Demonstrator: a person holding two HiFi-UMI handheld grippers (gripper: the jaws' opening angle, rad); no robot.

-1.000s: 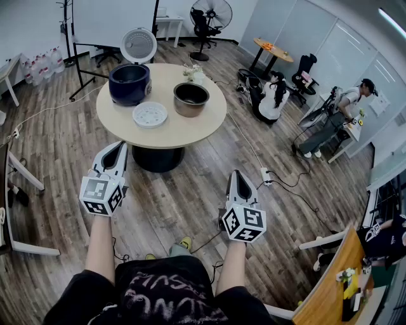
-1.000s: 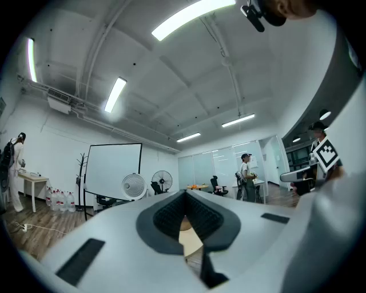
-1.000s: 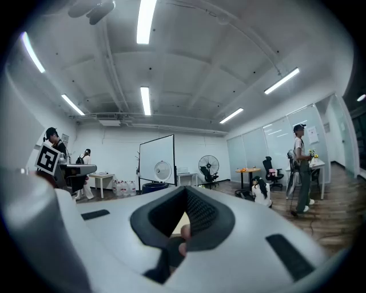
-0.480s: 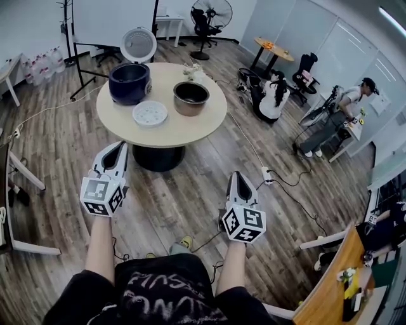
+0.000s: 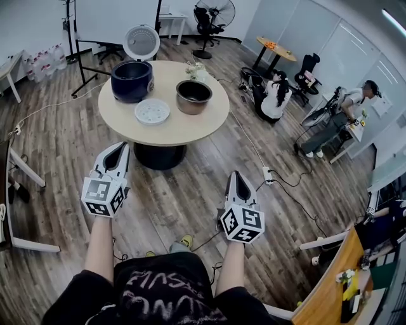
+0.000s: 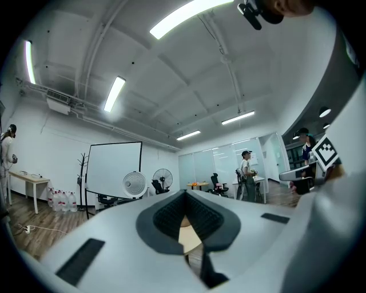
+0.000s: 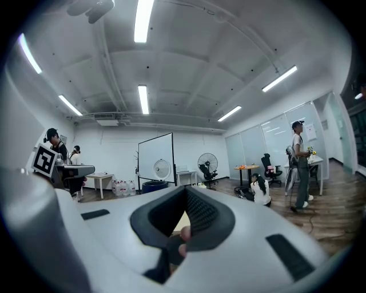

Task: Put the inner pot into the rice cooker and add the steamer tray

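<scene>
On the round wooden table [image 5: 190,127] stands a dark blue rice cooker [image 5: 131,79] with its white lid [image 5: 141,42] raised. To its right sits the metal inner pot [image 5: 193,96]. The white perforated steamer tray [image 5: 152,112] lies in front of both. My left gripper [image 5: 118,151] and right gripper [image 5: 236,179] hang over the floor well short of the table, both shut and empty. In the left gripper view the jaws [image 6: 184,197] meet at their tips. The right gripper view shows the right gripper [image 7: 184,194] the same way, with the cooker [image 7: 153,186] far off.
Cables run across the wood floor [image 5: 190,197] beside a power strip [image 5: 267,174]. A person [image 5: 275,94] sits right of the table, another [image 5: 339,117] further right. A whiteboard stand [image 5: 79,51], a fan [image 5: 216,13] and a small table [image 5: 274,49] stand behind.
The view has shifted slightly, so the table sits a little further right and lower. Both grippers hold their places and stay shut.
</scene>
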